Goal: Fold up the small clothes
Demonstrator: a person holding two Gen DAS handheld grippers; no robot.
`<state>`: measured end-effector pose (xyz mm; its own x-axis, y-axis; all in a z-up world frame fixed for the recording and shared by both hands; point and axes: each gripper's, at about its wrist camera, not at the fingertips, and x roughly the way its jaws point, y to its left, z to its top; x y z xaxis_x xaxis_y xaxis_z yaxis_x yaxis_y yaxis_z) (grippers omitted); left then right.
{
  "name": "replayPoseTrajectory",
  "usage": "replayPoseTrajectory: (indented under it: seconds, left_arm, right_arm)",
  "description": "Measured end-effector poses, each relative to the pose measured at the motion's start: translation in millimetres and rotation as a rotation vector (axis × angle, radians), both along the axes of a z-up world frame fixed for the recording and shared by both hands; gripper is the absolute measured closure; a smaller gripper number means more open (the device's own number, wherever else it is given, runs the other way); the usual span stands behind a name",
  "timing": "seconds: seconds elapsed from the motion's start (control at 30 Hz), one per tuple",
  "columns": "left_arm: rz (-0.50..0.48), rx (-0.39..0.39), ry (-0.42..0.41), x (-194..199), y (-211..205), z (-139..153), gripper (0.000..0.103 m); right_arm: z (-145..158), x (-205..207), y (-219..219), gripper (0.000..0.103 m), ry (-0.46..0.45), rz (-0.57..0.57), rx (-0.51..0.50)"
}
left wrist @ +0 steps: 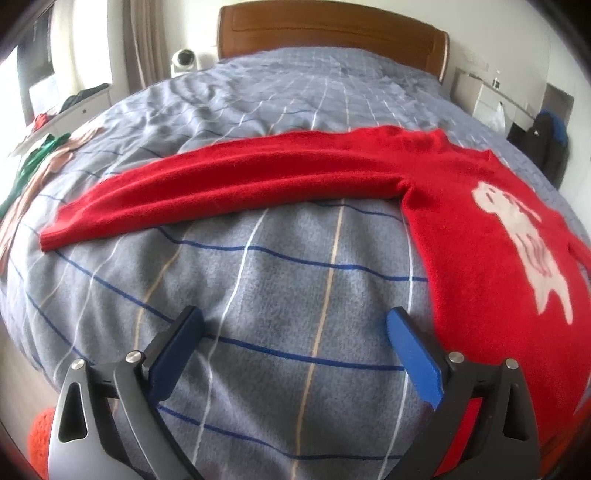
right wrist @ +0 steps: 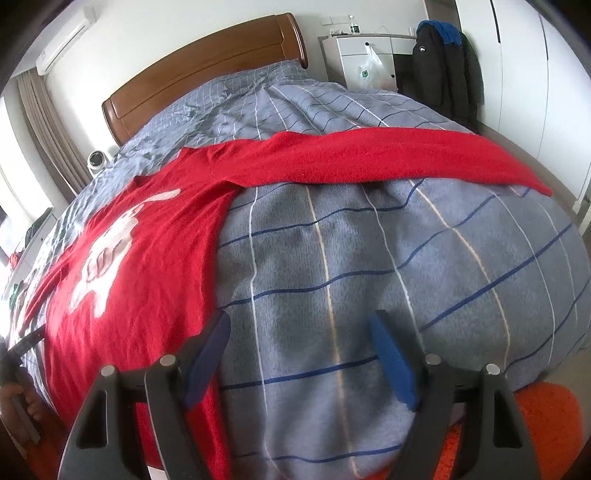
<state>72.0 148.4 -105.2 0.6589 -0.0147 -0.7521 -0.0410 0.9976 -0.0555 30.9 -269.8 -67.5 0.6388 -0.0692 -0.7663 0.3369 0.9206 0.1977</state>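
My left gripper (left wrist: 293,325) and right gripper (right wrist: 299,328) hang wide open and empty at lower frame. The red sweater (left wrist: 480,236) lies flat on the bed (left wrist: 258,266), sleeves outstretched. I should pinch a cuff cleanly first.

The red sweater (left wrist: 461,206) is soft knitted cloth, fuzzy and matt, with a flat white picture (left wrist: 524,240) on the front. The grey checked blanket (left wrist: 258,280) on the bed looks like brushed, slightly fluffy cloth, with no shine. The headboard (left wrist: 332,33) is brown wood, smooth and glossy. The left gripper (left wrist: 291,354) has dark matt plastic arms, shiny round metal pins, and blue pads (left wrist: 413,362) that look like soft matt foam. The right gripper (right wrist: 299,362) is made the same way. A plastic bag (right wrist: 369,70) looks thin and a bit shiny. The orange rug (right wrist: 546,417) looks rough and woolly.
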Motion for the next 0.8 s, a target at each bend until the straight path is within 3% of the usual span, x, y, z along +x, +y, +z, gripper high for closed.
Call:
replayPoseTrajectory:
  seconds: [0.2, 0.37, 0.8]
  left_arm:
    - [0.012, -0.026, -0.033, -3.3, 2.5, 7.6, 0.003]
    - [0.018, -0.02, 0.005, 1.3, 2.2, -0.9, 0.003]
    - [0.017, -0.019, -0.005, 0.1, 1.4, 1.4, 0.003]
  right_arm:
    - [-0.4, -0.5, 0.2, 0.026, 0.001, -0.001, 0.002]
    - [-3.5, -0.2, 0.7, 0.024, 0.015, -0.003, 0.006]
    - [-6.7, 1.9, 4.0, 0.021, 0.032, 0.002, -0.01]
